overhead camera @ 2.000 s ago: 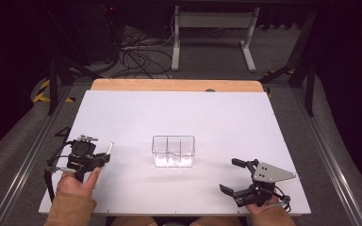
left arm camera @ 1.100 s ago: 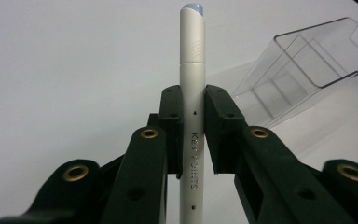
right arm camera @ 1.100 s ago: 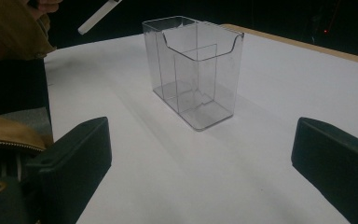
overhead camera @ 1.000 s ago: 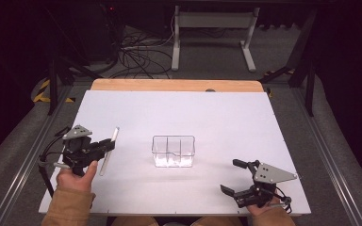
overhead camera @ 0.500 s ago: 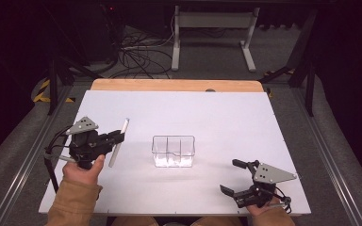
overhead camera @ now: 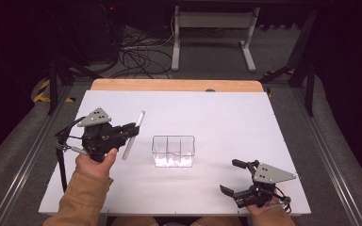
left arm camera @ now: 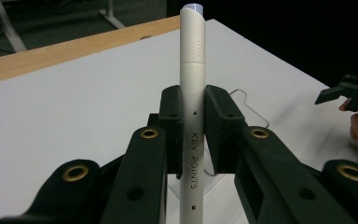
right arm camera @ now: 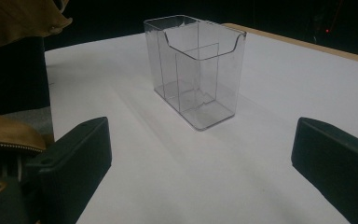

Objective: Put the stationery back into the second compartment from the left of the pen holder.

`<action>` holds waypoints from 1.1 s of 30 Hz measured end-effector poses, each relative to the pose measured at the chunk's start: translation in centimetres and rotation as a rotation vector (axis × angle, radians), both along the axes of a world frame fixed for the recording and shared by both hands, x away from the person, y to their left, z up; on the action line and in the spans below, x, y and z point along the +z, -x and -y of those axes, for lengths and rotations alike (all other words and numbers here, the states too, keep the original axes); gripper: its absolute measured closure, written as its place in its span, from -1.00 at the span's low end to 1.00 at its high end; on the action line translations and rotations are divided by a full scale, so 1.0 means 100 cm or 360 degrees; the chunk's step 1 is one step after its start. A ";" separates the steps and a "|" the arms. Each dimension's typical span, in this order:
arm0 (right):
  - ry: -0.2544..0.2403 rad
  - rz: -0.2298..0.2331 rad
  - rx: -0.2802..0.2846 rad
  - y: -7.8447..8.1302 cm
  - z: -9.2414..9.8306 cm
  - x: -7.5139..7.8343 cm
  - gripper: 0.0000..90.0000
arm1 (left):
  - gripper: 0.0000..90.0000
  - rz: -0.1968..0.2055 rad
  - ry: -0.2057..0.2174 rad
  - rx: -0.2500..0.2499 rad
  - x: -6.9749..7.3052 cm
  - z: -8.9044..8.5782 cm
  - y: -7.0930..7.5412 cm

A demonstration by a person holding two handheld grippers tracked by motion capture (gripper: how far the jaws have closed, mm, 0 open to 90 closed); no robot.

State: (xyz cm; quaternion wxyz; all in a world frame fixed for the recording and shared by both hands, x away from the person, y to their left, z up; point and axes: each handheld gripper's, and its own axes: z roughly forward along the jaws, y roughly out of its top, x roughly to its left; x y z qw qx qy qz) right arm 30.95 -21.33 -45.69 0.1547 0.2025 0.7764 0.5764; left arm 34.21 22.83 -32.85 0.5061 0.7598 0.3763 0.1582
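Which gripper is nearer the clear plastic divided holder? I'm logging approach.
Left. The left gripper, clamping a white pen, is beside the clear plastic divided holder; the right gripper sits farther off.

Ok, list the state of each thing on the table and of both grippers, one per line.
White pen: lifted off the table, clamped mid-barrel, tilted.
Left gripper: jaws shut on the pen.
Right gripper: jaws wide open, nothing between them.
Clear holder: upright on the table, compartments empty.
Table: white top.

Lab or test rig: white table (overhead camera: 217,113) with wood edge, metal floor rails (overhead camera: 23,165), tangled cables (overhead camera: 132,52) on grey carpet, dark surround, steel stand legs (overhead camera: 212,28) behind
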 end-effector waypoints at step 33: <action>-0.0005 -0.0008 0.0008 -0.001 0.000 -0.001 -0.89 | 0.74 0.0014 0.0087 -0.0286 -0.002 0.085 -0.033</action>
